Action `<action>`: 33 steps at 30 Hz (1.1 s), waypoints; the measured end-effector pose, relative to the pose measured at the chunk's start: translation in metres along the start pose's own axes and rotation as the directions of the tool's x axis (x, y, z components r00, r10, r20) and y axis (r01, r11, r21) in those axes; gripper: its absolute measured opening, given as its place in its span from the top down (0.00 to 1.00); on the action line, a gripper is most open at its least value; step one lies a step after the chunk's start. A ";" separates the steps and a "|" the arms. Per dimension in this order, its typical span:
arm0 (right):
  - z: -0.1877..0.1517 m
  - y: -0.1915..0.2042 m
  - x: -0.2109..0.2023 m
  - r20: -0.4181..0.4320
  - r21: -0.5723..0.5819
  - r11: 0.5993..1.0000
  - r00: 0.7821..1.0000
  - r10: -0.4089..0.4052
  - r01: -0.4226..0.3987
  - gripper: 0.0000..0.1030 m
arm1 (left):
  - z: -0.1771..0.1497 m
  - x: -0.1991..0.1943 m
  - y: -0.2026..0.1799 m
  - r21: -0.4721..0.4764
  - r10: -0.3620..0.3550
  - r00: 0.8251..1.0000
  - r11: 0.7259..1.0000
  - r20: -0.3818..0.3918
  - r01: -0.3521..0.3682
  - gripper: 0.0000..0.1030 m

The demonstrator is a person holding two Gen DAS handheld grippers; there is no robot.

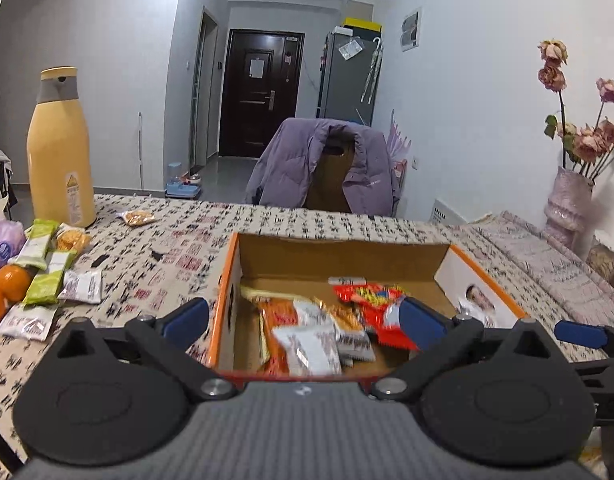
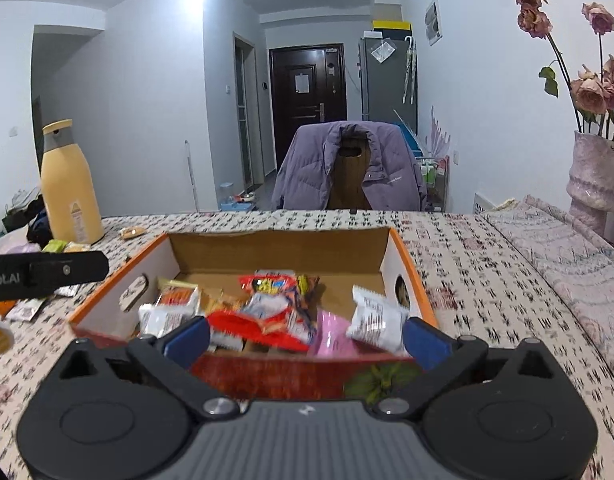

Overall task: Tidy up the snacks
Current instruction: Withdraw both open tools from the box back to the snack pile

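Observation:
An open orange-edged cardboard box (image 1: 227,280) sits on the patterned table and holds several snack packets, among them a red packet (image 1: 371,300) and a white packet (image 1: 311,344). My left gripper (image 1: 307,318) is open and empty above the box's near edge. In the right wrist view the same box (image 2: 407,264) holds a red packet (image 2: 259,326), a white packet (image 2: 373,316) and a pink one (image 2: 331,336). My right gripper (image 2: 307,334) is open and empty above the box's near side. Loose green and white packets (image 1: 51,276) lie on the table at the left.
A tall yellow bottle (image 1: 61,152) stands at the table's back left, with oranges (image 1: 11,284) and a purple pack (image 1: 1,242) near it. A vase of dried roses (image 2: 595,176) stands at the right. A chair with a purple jacket (image 2: 347,168) is behind the table.

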State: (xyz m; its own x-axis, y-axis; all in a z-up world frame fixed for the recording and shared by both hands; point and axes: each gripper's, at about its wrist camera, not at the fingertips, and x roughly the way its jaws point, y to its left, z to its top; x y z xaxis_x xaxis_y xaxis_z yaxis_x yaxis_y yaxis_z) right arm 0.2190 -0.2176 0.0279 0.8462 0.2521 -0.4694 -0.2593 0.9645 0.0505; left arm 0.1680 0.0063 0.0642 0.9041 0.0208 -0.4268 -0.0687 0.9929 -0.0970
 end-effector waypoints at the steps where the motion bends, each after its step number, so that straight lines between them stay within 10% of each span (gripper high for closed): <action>1: -0.003 0.001 -0.004 -0.003 -0.003 1.000 1.000 -0.001 0.001 0.00 | -0.003 -0.004 0.000 0.003 0.000 1.000 1.000 -0.003 0.000 0.00; 33: -0.086 0.054 -0.046 -0.114 -0.084 0.991 0.987 -0.114 0.105 0.00 | -0.081 -0.083 0.017 0.012 0.004 0.995 1.000 -0.104 -0.003 0.00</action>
State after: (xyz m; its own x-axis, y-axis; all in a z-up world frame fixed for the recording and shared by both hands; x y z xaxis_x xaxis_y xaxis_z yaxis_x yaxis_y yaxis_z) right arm 0.1262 -0.1835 -0.0232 0.8118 0.1299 -0.5693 -0.2076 0.9755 -0.0734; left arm 0.0578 0.0124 0.0251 0.8551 0.0123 -0.5183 -0.0660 0.9942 -0.0853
